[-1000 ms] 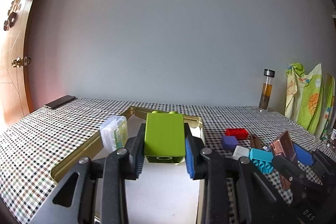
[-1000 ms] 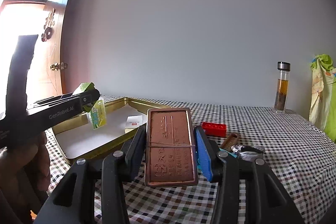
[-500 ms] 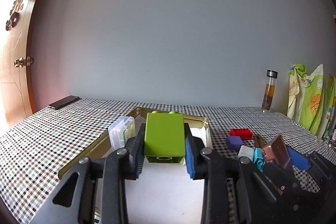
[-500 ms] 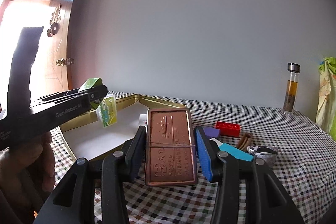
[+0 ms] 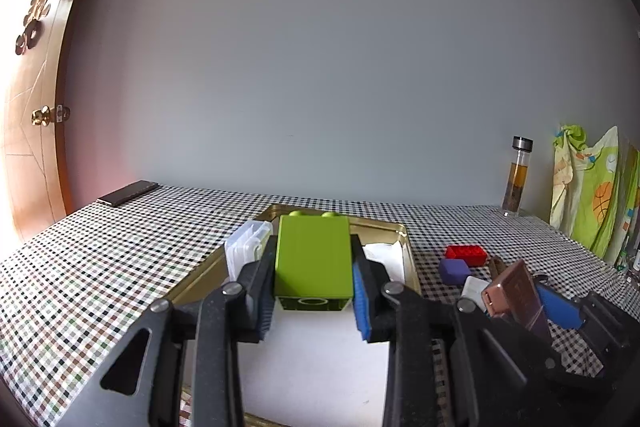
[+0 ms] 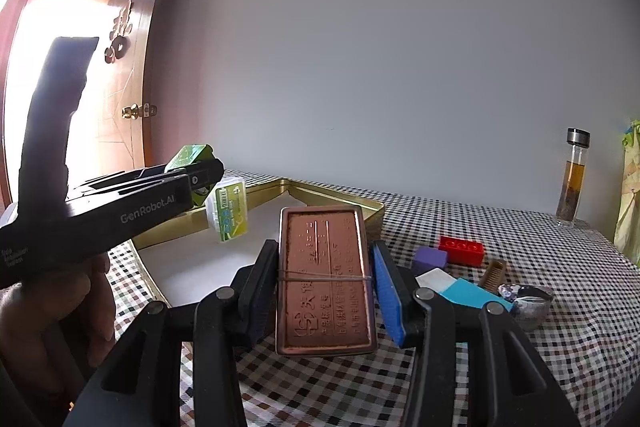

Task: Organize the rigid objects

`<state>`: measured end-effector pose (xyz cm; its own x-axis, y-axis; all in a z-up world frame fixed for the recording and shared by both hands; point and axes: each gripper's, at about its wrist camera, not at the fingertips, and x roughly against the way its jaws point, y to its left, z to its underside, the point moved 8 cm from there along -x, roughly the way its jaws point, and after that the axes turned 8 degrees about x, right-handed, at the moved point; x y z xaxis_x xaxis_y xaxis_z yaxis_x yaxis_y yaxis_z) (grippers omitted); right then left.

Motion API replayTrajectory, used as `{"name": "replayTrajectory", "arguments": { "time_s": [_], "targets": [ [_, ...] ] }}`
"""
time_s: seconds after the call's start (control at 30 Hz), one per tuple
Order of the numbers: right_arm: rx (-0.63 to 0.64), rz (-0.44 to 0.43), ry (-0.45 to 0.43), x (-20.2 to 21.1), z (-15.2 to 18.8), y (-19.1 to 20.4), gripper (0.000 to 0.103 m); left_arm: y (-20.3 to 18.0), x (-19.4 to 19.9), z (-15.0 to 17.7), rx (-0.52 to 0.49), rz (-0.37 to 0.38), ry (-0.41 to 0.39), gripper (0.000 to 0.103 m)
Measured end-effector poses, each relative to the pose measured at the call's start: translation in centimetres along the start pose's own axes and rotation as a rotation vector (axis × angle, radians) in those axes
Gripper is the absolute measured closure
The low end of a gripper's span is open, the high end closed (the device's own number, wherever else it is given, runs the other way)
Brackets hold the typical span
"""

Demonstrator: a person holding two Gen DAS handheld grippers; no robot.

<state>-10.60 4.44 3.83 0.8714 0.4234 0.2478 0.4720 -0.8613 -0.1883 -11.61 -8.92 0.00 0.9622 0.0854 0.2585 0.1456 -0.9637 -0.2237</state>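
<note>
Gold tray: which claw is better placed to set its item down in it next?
Left. The left claw holds the green block above the gold tray; the right claw's copper tin looks short of it.

Two fisheye views are taken from just behind each gripper's fingers, aimed slightly downward across a checkered table (image 5: 120, 267) toward a plain wall. The left view is centred closely over a gold tray (image 5: 408, 255). The right view is set further right, with the tray (image 6: 344, 197) seen ahead-left. The tray, red brick (image 5: 466, 254) and bottle (image 6: 574, 179) are shared.
</note>
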Motion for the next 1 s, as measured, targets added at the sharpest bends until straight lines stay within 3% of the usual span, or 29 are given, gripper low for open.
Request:
{"name": "replayTrajectory", "arguments": {
  "time_s": [0.53,1.0],
  "targets": [
    [-0.071,-0.054,0.028,-0.6,-0.1,0.2,0.054,2.0,0.0,-0.4,0.017,-0.022,0.002,0.072],
    [-0.022,-0.076,0.041,-1.1,-0.5,2.7,0.054,4.1,0.2,-0.8,0.027,-0.051,0.002,0.072]
  ]
}}
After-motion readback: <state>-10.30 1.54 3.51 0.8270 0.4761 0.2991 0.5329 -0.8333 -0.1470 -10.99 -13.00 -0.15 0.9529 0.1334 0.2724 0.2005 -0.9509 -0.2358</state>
